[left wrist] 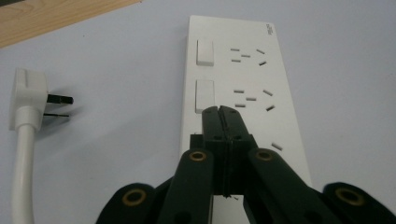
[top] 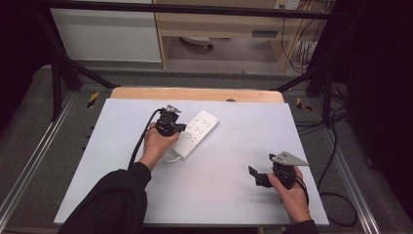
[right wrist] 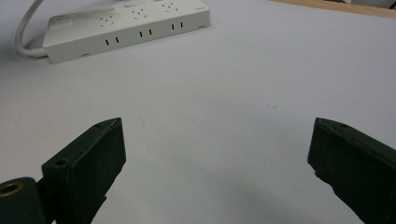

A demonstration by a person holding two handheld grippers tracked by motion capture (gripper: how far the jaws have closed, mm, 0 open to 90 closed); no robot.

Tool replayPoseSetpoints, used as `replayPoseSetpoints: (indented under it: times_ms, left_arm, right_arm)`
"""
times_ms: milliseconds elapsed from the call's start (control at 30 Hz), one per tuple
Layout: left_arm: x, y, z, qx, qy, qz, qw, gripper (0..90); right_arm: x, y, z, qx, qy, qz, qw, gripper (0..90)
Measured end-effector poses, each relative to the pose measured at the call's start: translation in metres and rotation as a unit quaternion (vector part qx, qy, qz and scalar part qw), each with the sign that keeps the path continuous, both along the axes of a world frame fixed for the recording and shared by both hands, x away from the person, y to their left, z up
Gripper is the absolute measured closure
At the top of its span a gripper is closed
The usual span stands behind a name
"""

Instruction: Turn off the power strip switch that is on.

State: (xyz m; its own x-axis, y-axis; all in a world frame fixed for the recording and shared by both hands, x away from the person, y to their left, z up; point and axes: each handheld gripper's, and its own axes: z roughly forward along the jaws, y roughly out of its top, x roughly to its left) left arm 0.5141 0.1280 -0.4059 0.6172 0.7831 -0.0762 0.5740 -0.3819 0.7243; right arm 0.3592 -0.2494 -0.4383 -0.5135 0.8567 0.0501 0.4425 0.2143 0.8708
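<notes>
A white power strip point(top: 196, 131) lies slantwise on the pale mat, with rocker switches point(left wrist: 204, 51) along one side and several sockets. Its white plug point(left wrist: 27, 95) lies unplugged on the mat beside it, prongs bare, with the cable point(left wrist: 21, 172) trailing away. My left gripper point(top: 180, 128) is over the near half of the strip. Its jaws are shut flat together with nothing between them, and the tips point(left wrist: 219, 110) sit right by the second switch point(left wrist: 204, 95). My right gripper point(top: 256, 176) rests at the front right of the mat, jaws wide open point(right wrist: 217, 149) and empty, facing the strip point(right wrist: 126, 25) from a distance.
The mat point(top: 219, 195) covers a wooden table whose bare edge point(top: 195, 93) shows at the back. Black frame posts and loose cables point(top: 336, 161) stand off the table's right side. A loop of the strip's cable point(right wrist: 22, 39) curls at its near end.
</notes>
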Motion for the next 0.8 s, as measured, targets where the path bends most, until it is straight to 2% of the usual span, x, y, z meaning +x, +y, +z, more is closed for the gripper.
replayPoseSetpoints:
  times_ms: [167,467,800]
  left_arm:
    - [0.001,-0.001,-0.005,0.000,0.005,0.001,1.0000,90.0]
    - [0.008,-0.005,-0.011,0.000,0.002,0.005,1.0000,90.0]
    - [0.010,-0.004,-0.012,0.002,-0.003,0.004,1.0000,90.0]
  right_arm:
    - [0.000,0.000,0.000,-0.001,-0.001,0.000,1.0000,4.6]
    - [-0.001,0.000,0.001,0.000,-0.003,0.002,1.0000,4.7]
    - [0.000,-0.001,0.001,0.001,-0.002,0.003,1.0000,4.7]
